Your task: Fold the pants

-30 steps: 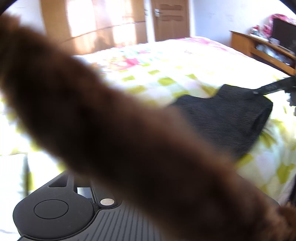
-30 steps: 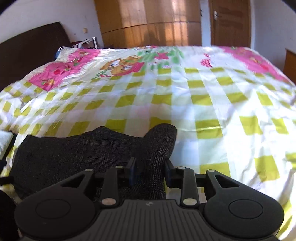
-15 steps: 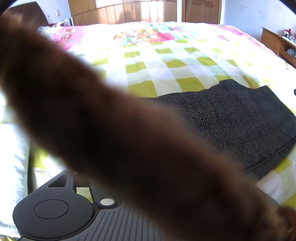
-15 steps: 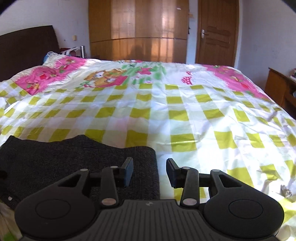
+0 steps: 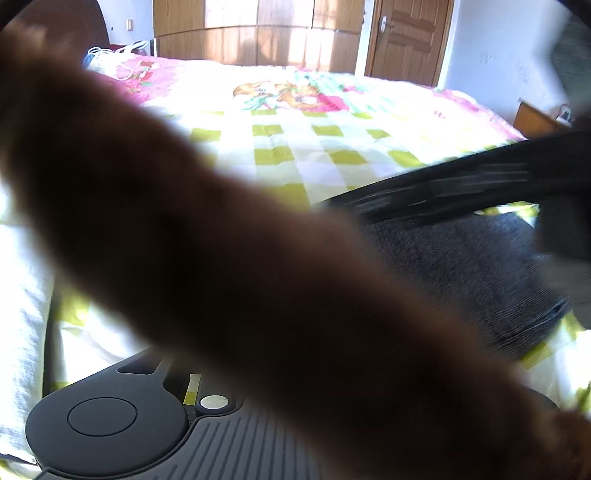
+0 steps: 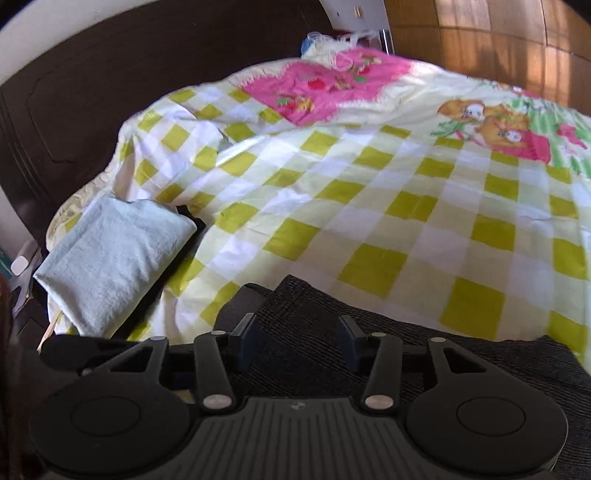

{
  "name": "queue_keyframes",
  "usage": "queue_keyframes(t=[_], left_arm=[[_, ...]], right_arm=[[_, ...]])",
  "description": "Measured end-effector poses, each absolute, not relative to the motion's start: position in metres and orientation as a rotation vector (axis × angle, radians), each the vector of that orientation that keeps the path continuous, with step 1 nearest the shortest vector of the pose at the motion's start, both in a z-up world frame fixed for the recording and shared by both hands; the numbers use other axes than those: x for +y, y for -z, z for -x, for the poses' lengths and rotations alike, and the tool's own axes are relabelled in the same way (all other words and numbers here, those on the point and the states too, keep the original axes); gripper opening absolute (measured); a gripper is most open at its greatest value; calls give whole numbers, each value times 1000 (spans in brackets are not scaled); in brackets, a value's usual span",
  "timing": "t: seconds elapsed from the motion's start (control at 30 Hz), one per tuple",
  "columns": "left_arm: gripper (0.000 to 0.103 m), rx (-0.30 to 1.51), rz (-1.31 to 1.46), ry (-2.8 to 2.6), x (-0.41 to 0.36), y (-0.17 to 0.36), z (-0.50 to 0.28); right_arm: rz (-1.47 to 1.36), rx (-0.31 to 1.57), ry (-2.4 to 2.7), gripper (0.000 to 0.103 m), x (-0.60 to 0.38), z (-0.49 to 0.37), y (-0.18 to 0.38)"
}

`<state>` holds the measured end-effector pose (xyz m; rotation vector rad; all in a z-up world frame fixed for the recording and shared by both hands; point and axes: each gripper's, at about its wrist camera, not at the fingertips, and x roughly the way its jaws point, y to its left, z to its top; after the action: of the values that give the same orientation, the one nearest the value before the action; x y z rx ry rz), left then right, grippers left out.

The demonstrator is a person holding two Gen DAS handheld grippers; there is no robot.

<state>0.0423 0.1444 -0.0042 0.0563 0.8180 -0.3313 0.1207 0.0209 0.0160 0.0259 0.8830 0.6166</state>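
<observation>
The dark grey pants [image 6: 424, 354] lie folded on the checked bedspread [image 6: 369, 206] at the near edge of the bed. My right gripper [image 6: 297, 343] hovers just over their left end. Its jaws are opening, and only the flat fabric below shows in the gap between the fingers. In the left wrist view the pants [image 5: 461, 266] show at the right, with the right gripper [image 5: 461, 184] as a blurred black bar above them. A blurred brown strand [image 5: 221, 258] hides my left gripper's fingers, and only its body [image 5: 110, 424] shows. Its jaws are closing, on what I cannot see.
A pale folded cloth or pillow [image 6: 110, 258] lies at the bed's left edge beside the dark headboard [image 6: 74, 110]. A wooden wardrobe [image 5: 258, 33], a door [image 5: 406, 37] and a side cabinet [image 5: 535, 122] stand beyond the bed.
My right gripper swung left along the pants, from their right end to their left, and now faces the headboard with wider jaws. It now crosses the left wrist view as a blur.
</observation>
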Motion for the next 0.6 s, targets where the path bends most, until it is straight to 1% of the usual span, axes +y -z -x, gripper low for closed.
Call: queue_keyframes(t=[0.13, 0.23, 0.3, 0.33, 0.37, 0.4, 0.43, 0.5, 0.6], left_arm=[[24, 784, -41, 383, 144, 3, -34], [24, 749, -31, 409, 143, 0, -29], [23, 735, -16, 416, 145, 0, -28], [22, 731, -6, 420, 146, -1, -28], [21, 728, 5, 423, 148, -1, -28], [20, 723, 16, 424, 150, -1, -28], [20, 715, 26, 423, 152, -2, -27], [18, 699, 49, 422, 156, -6, -25], [18, 670, 58, 412, 161, -12, -18]], right_arm=[[72, 946, -605, 60, 50, -128, -9], [206, 987, -594, 62, 65, -122, -6], [281, 978, -555, 60, 67, -120, -3], [267, 992, -559, 56, 65, -123, -2], [215, 1014, -556, 41, 61, -127, -5], [179, 1024, -550, 30, 57, -129, -8], [145, 1017, -553, 25, 55, -128, -14], [130, 970, -555, 25, 55, -122, -27], [110, 922, -561, 25, 57, -115, -33]])
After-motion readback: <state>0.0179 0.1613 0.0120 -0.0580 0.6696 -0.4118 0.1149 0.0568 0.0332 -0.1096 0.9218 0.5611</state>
